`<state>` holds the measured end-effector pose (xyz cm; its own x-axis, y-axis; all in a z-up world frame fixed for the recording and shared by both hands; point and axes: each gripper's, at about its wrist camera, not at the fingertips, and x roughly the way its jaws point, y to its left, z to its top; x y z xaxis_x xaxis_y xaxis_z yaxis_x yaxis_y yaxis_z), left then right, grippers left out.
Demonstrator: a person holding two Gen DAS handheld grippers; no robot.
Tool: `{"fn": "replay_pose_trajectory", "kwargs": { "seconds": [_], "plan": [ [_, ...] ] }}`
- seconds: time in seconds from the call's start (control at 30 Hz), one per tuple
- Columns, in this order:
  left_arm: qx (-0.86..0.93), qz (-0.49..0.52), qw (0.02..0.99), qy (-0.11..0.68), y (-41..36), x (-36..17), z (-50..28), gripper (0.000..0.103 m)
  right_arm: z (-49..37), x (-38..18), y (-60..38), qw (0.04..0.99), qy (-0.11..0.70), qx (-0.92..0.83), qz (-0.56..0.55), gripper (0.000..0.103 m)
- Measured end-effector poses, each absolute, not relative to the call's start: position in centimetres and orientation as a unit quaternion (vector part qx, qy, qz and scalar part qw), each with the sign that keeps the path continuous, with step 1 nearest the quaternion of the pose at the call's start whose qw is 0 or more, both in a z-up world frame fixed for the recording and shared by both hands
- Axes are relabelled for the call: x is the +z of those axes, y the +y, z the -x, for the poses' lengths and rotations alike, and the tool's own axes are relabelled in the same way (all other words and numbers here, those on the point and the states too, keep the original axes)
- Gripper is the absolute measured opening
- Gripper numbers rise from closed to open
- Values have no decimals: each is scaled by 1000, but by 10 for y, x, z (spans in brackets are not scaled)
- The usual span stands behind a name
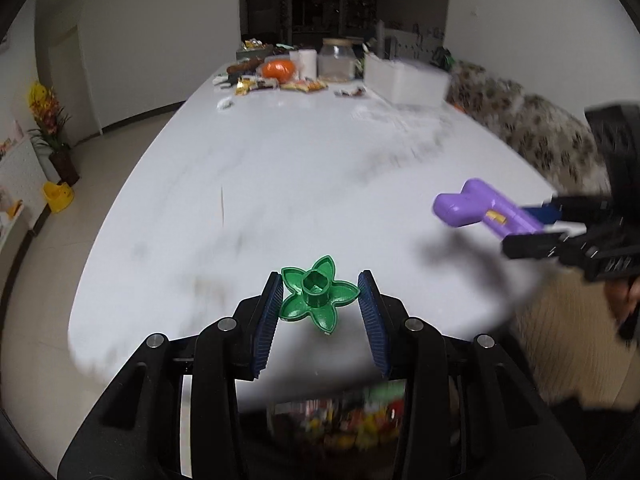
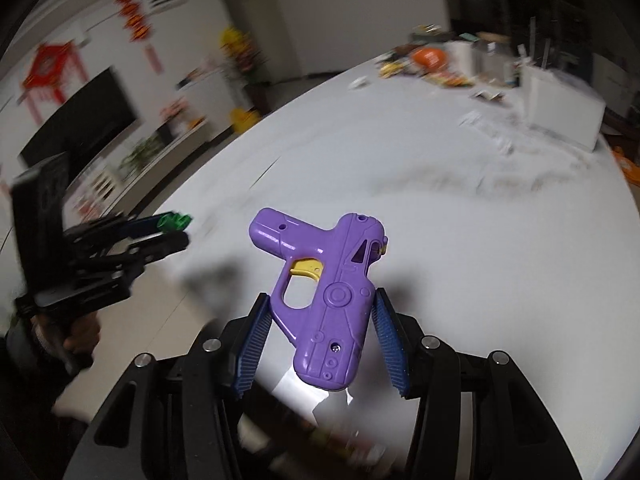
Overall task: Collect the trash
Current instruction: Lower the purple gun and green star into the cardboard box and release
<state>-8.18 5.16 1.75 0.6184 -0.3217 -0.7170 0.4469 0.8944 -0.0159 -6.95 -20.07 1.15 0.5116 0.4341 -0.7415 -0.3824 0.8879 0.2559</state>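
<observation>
Blue ribbed pads of the left gripper (image 1: 320, 300) pinch a green flower-shaped plastic piece (image 1: 318, 292) by two opposite petals, its hollow hub facing the lens and the whole piece carried clear above the white marble-patterned table (image 1: 280, 168). From the right wrist view the same gripper (image 2: 176, 226) shows side-on, the green piece a small blur at its tips, with the person's hand (image 2: 80, 332) wrapped round the handle below.

Across from it, the right gripper (image 2: 320, 332) clamps a purple plastic toy pistol with a yellow trigger (image 2: 324, 292). Its pads bear on the body near the trigger guard; the toy's long axis runs almost straight away from the jaws, with one thick end toward the camera and the forked end farthest from it. Seen from the left wrist, the pistol (image 1: 476, 204) sticks out leftward over the table edge from the right gripper (image 1: 536, 220).

Both pieces are held aloft near the table's close edge, and both views are motion-blurred. Directly under the left jaws, below the table rim, lies a blurred heap of mixed colours (image 1: 344, 424), possibly a container of collected items; I cannot tell. If that is the drop point, the left hand is the nearer, sitting right over it, while the right hand would need to come across.

Far down the table sit snack wrappers (image 1: 280, 85), an orange bag (image 1: 279, 69), a clear jar (image 1: 337, 60) and a white box (image 1: 404, 80).
</observation>
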Motion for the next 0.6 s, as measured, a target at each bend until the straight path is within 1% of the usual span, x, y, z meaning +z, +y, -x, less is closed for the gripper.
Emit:
{"fn": "replay_pose_trajectory", "kwargs": {
  "seconds": [0.07, 0.2, 0.27, 0.3, 0.33, 0.37, 0.4, 0.43, 0.5, 0.57, 0.6],
  "plan": [
    [-223, -89, 884, 400, 57, 3, 115, 39, 108, 6, -195, 852, 453, 263, -21, 51],
    [-247, -106, 853, 447, 54, -36, 140, 39, 156, -13, -182, 826, 484, 290, 8, 51],
    [-253, -122, 839, 466, 47, -59, 144, 54, 166, -32, -176, 810, 507, 296, 13, 51],
    [-249, -129, 837, 470, 45, -68, 143, 75, 166, -44, -172, 801, 520, 296, 12, 51],
    [-243, -136, 836, 473, 43, -78, 142, 80, 165, -52, -170, 798, 526, 293, 14, 57],
    [-242, -140, 832, 479, 42, -88, 140, 80, 164, -62, -168, 797, 531, 287, 21, 72],
    [-241, -140, 828, 486, 42, -93, 137, 80, 162, -73, -166, 803, 529, 274, 34, 74],
    [-236, -141, 827, 491, 42, -96, 133, 80, 160, -78, -166, 807, 526, 265, 41, 74],
    [-227, -134, 833, 487, 48, -88, 129, 80, 156, -77, -169, 805, 527, 267, 43, 67],
    [-223, -120, 846, 469, 57, -65, 126, 80, 158, -59, -175, 816, 506, 279, 31, 67],
    [-223, -108, 857, 451, 67, -43, 121, 80, 153, -44, -182, 825, 489, 283, 27, 71]
  ]
}}
